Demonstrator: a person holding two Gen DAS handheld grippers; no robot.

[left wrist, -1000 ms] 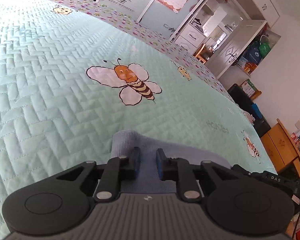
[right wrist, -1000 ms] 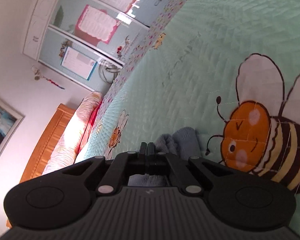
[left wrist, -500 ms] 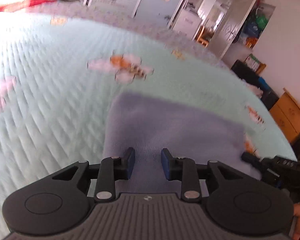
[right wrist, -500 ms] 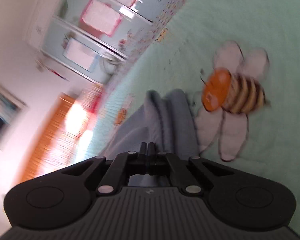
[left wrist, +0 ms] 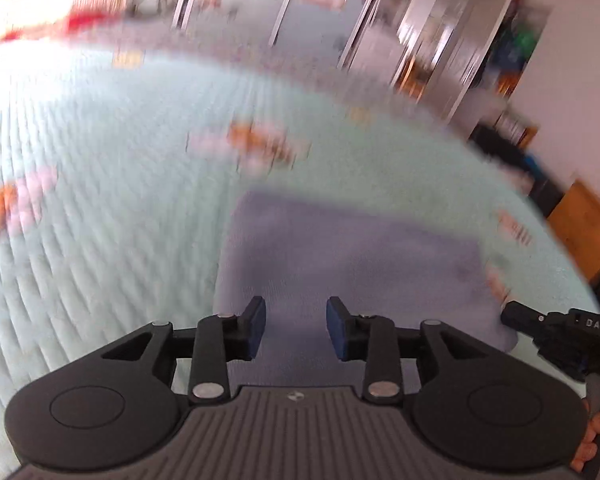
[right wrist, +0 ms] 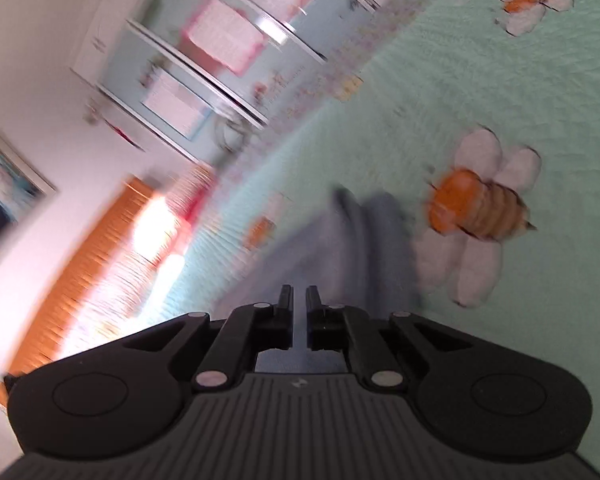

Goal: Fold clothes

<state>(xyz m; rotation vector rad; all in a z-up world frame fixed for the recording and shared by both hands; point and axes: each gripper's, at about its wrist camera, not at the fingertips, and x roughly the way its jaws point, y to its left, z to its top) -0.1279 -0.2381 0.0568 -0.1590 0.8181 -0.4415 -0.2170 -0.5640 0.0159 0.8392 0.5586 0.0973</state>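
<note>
Left gripper point(left wrist: 296, 322): jaws noted part-open, approx. a third of full travel, having just been opening. Blue pads point(left wrist: 256, 324) seen well apart, nothing clamped between them. Blue-grey cloth point(left wrist: 352, 256) is seen through the gap and lies below and ahead of the fingertips, not in contact w/ either pad as far as can be judged. The cloth is laid out flat on the mint quilted bedspread point(left wrist: 100, 200). Its far edge is seen short of a blurred bee print point(left wrist: 260, 144), and its near edge is hidden under the gripper body. Right gripper point(right wrist: 299, 306): jaws found almost closed, only a narrow slit visible between the fingers. Cloth colour is visible through the slit, but no pinch on the fabric can be confirmed. In the right wrist view the cloth is bunched into a soft ridge running away from the fingertips, w/ a large bee motif point(right wrist: 480, 216) just beside it on the right. In the left wrist view the right gripper's tip is recorded at the cloth's right-hand edge, touching or nearly so. A hand point(left wrist: 596, 436) is observed on its handle. Both views blurred; finer detail not assessable.
</note>
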